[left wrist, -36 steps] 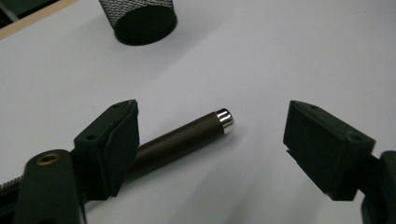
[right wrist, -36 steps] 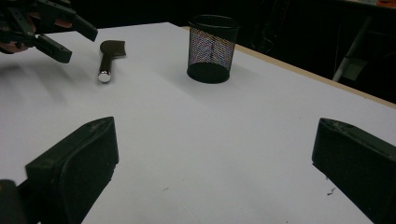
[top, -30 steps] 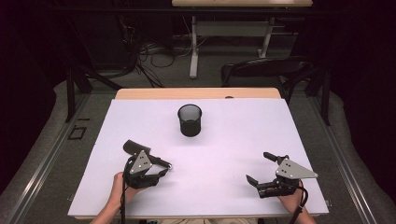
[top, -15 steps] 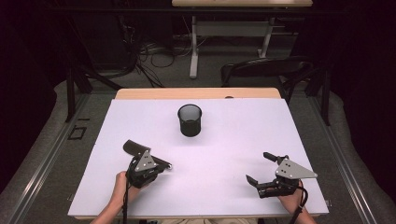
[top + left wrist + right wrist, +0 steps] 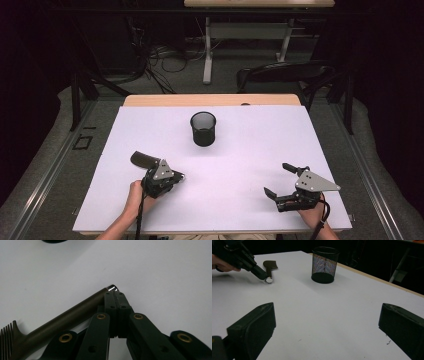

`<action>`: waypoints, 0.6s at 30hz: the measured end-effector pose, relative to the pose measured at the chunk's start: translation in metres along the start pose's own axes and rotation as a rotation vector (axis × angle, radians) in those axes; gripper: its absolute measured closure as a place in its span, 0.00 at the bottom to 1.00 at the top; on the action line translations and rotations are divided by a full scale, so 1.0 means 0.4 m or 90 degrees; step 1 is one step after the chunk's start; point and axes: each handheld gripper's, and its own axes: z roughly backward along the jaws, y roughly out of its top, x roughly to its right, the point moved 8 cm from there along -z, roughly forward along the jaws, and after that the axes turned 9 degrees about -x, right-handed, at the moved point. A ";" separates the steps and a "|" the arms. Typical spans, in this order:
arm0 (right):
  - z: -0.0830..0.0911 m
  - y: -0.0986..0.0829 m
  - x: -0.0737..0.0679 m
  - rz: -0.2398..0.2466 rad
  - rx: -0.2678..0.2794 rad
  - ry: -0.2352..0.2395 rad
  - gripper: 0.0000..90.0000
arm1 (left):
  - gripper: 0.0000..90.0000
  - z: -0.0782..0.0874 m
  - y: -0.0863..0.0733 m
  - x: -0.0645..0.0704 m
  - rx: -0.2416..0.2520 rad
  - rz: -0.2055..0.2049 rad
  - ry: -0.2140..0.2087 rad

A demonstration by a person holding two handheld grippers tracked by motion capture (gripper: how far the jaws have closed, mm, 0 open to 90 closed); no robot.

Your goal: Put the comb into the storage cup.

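Your left gripper (image 5: 115, 293) is clenched at the comb (image 5: 62, 317) handle's tip; the cup (image 5: 203, 128) lies ahead, handle pointing right; right gripper (image 5: 281, 183) gapes idle

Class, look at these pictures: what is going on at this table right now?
A person works two hand-held grippers over a white table. The left gripper has its jaws closed at the silver-tipped end of a dark brown comb's handle. The right gripper rests open and empty. A black mesh cup stands upright farther back.
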 end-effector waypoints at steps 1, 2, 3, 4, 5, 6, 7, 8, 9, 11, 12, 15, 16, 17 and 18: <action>0.000 0.000 0.000 0.000 0.000 0.000 0.01 | 1.00 -0.003 0.001 -0.001 0.000 0.000 0.000; 0.000 0.000 0.001 -0.001 0.001 0.000 0.01 | 1.00 -0.005 0.002 -0.002 -0.002 -0.002 0.001; 0.001 0.000 0.000 -0.001 0.001 0.000 0.01 | 1.00 -0.006 0.003 -0.003 0.000 -0.001 0.002; 0.001 0.000 0.000 -0.001 0.001 0.000 0.01 | 1.00 -0.007 0.004 -0.004 -0.002 -0.001 0.002; 0.001 0.000 -0.001 0.000 0.000 0.000 0.01 | 1.00 -0.008 0.006 -0.007 -0.001 -0.001 0.004; 0.001 0.000 -0.001 0.000 0.000 0.001 0.01 | 1.00 -0.010 0.007 -0.008 -0.001 0.000 0.004; 0.001 0.000 -0.001 0.000 0.000 0.001 0.01 | 1.00 -0.010 0.007 -0.008 -0.001 0.000 0.004; 0.001 0.000 0.000 0.001 0.000 0.000 0.01 | 1.00 -0.011 0.008 -0.011 -0.002 0.000 0.006; 0.000 0.000 0.001 0.001 0.000 0.000 0.01 | 1.00 -0.014 0.008 -0.014 -0.004 0.001 0.007; 0.000 0.000 0.001 0.000 0.000 0.000 0.01 | 1.00 -0.016 0.008 -0.017 -0.005 -0.002 0.010; 0.000 0.000 0.000 0.001 0.000 0.000 0.01 | 1.00 -0.017 0.009 -0.019 -0.007 0.000 0.011; 0.000 -0.001 0.000 0.001 -0.001 0.000 0.01 | 1.00 -0.021 0.011 -0.024 -0.006 0.003 0.012; 0.000 -0.001 0.000 0.001 -0.001 0.001 0.01 | 1.00 -0.022 0.013 -0.025 -0.006 0.003 0.010; 0.000 -0.001 0.000 0.001 -0.001 0.001 0.01 | 1.00 -0.024 0.014 -0.027 -0.006 -0.001 0.012; 0.001 -0.001 0.000 0.001 -0.001 0.000 0.01 | 1.00 -0.025 0.015 -0.027 -0.007 0.000 0.013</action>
